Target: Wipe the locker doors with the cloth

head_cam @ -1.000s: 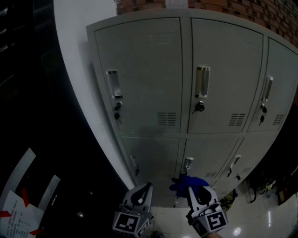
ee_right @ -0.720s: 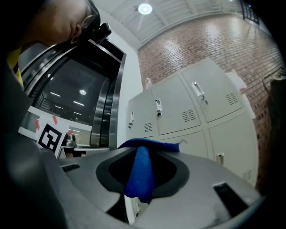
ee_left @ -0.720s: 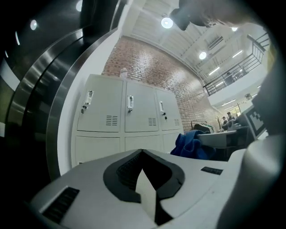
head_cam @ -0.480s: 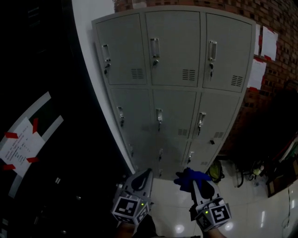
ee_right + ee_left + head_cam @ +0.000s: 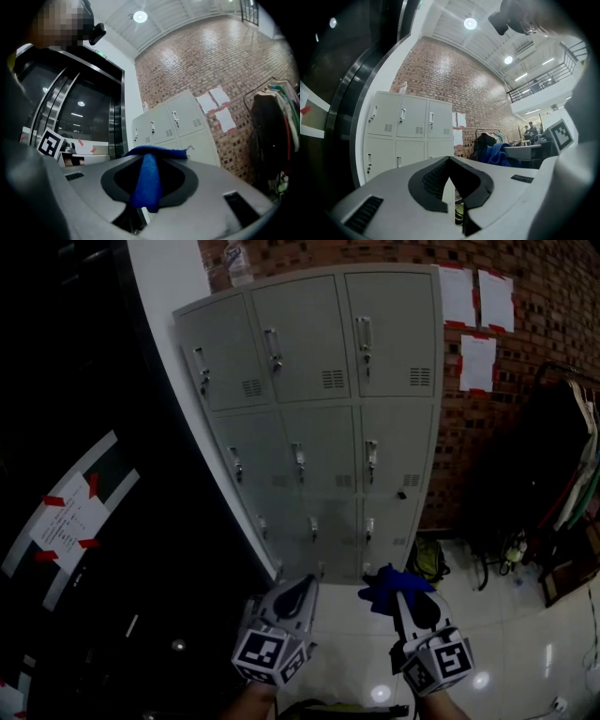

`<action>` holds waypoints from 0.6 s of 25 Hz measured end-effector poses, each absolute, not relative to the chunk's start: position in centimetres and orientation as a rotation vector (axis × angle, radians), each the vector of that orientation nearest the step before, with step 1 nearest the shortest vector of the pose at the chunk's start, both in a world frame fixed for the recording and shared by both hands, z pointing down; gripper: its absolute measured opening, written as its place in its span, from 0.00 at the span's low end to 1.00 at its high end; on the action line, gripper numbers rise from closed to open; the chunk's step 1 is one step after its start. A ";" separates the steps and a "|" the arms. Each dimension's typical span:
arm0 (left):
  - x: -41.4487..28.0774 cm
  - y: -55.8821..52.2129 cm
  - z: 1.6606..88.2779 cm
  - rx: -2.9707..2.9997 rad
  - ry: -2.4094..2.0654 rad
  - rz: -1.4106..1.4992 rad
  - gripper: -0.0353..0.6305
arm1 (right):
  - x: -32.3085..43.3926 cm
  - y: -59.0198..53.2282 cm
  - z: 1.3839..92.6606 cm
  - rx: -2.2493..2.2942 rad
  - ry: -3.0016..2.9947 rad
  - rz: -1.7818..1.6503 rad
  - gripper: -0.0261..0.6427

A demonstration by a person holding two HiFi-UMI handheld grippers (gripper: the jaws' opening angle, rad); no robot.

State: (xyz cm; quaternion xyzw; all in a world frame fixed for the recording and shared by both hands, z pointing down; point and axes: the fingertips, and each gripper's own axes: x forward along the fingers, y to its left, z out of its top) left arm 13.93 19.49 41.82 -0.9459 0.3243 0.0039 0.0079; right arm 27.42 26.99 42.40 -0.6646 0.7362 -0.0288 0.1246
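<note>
A grey bank of lockers (image 5: 314,418) stands against the brick wall, three doors wide and several rows high, with every door closed. Both grippers hang low in front of it, well away from the doors. My right gripper (image 5: 405,594) is shut on a blue cloth (image 5: 392,580), which bunches over its fingertips. In the right gripper view the cloth (image 5: 147,180) hangs between the jaws, with the lockers (image 5: 171,124) far beyond. My left gripper (image 5: 298,592) is shut and holds nothing. The left gripper view shows the lockers (image 5: 403,126) and the cloth (image 5: 497,153) off to the right.
A bottle (image 5: 236,259) stands on top of the lockers. Sheets of paper (image 5: 478,324) are taped to the brick wall. A clothes rack (image 5: 567,484) and a bag (image 5: 429,561) stand at the right. At the left is a dark glass wall with a taped notice (image 5: 70,517).
The lockers have shrunk and moved farther off in the head view, so more rows, wall and floor now show. Both grippers stay low, the right still shut on the cloth.
</note>
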 end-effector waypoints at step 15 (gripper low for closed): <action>5.8 25.3 43.3 -2.976 1.026 0.005 0.05 | 19.9 32.0 43.2 -1.954 2.149 -0.123 0.18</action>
